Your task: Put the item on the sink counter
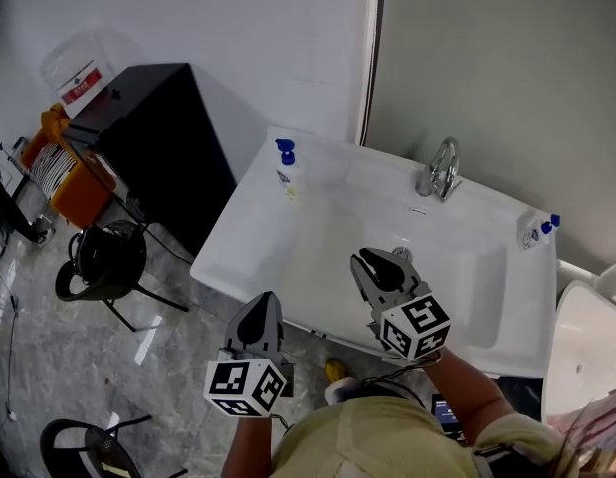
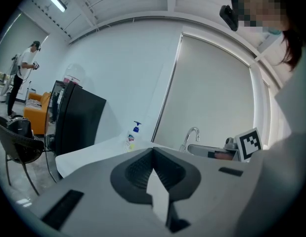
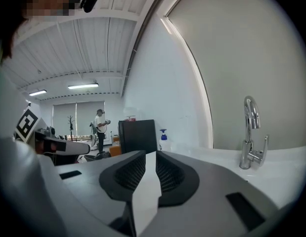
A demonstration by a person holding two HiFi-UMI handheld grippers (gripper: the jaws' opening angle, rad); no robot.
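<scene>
Two empty grippers: left gripper [image 1: 262, 305] clenched tip to tip, right gripper [image 1: 373, 263] a slit apart. Bottle [image 1: 287, 175] upright on counter [image 1: 250, 229], far-left corner, well ahead of both jaws, about equally near each; likely the item, already placed.

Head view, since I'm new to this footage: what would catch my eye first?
The wide white sink fills the middle, with a chrome faucet at its back and a blue-pump soap bottle on its back-left corner. Nearest the camera are the left gripper and right gripper, both empty.
</scene>
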